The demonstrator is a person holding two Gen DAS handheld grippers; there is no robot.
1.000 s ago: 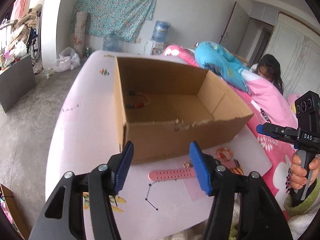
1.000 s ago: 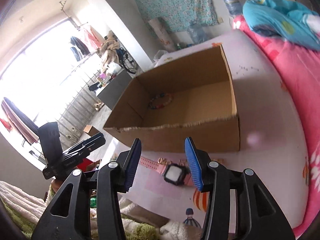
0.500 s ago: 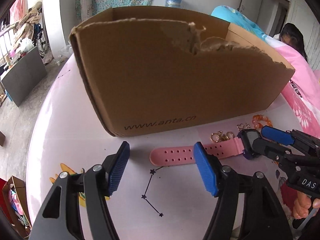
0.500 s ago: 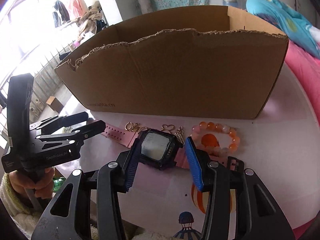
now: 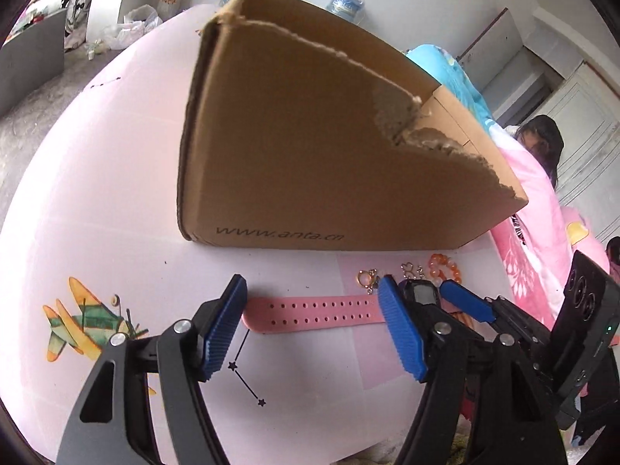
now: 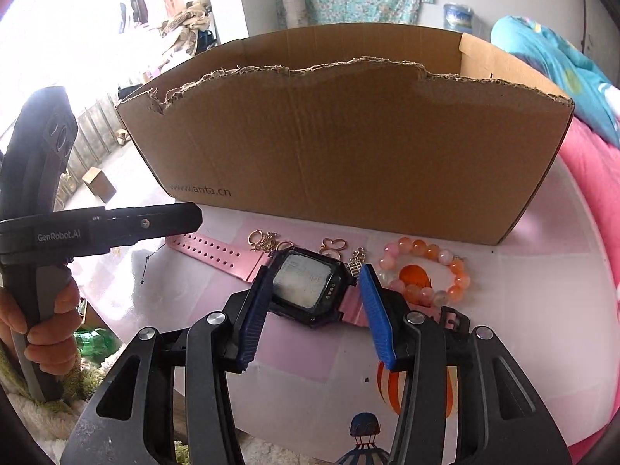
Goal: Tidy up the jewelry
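The pink-strapped watch with a square black face (image 6: 306, 281) is laid lengthwise along the front wall of the torn brown cardboard box (image 6: 348, 147), whose inside is hidden. Its face is bracketed, untouched, by the right gripper (image 6: 314, 310); its strap by the wider left gripper (image 5: 310, 333). Both have been lowered since earlier.
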